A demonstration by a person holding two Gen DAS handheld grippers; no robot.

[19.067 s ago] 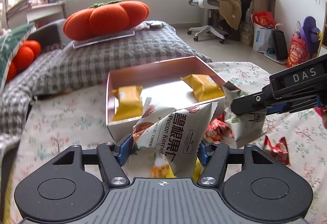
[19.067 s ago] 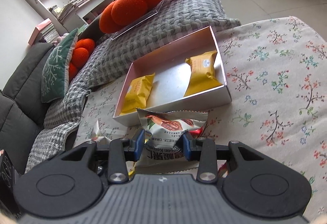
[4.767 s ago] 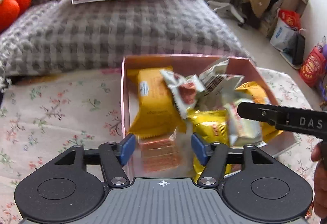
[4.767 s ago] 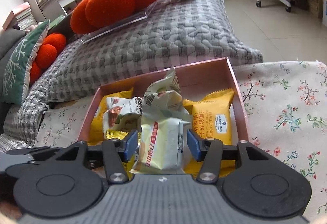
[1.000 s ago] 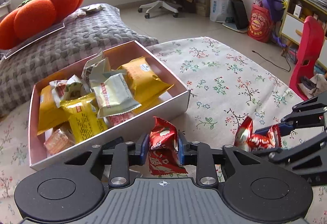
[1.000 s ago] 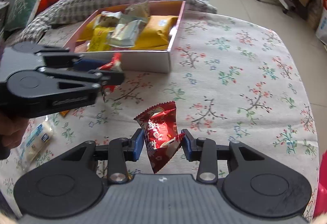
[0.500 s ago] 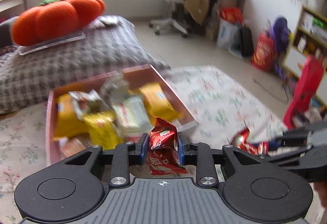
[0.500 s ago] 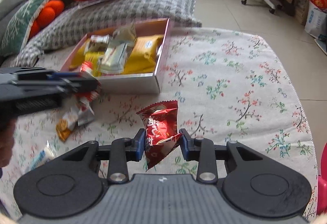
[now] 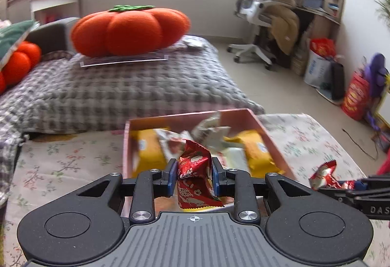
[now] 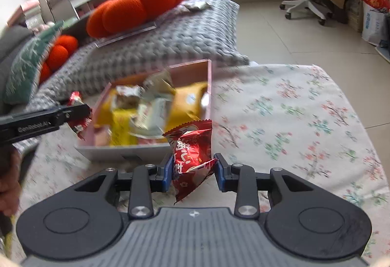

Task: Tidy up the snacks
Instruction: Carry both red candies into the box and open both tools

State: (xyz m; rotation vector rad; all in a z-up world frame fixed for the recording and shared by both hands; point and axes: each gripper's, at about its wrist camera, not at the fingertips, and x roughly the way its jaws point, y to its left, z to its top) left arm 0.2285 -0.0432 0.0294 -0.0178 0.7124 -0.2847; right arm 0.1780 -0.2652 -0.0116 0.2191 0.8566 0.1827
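Note:
A pink box point(image 9: 185, 118) point(image 10: 209, 86) on the floral cloth holds several yellow, white and silver snack packets. My left gripper point(image 9: 193, 175) is shut on a red snack packet point(image 9: 195, 174) just in front of the box's near edge. It also shows in the right wrist view point(image 10: 78, 113) at the box's left side. My right gripper point(image 10: 192, 173) is shut on a second red snack packet point(image 10: 191, 152), held above the cloth by the box's near right corner. This packet shows in the left wrist view point(image 9: 324, 176) to the right of the box.
A grey knitted cushion point(image 9: 121, 91) with an orange pumpkin pillow point(image 9: 129, 30) lies behind the box. An office chair point(image 9: 256, 23) and bags point(image 9: 353, 96) stand on the floor to the right. The floral cloth point(image 10: 292, 120) stretches right of the box.
Both grippers have moved toward the box with their red packets. The left one has swung to face the box's near edge; the box looms closer in both views.

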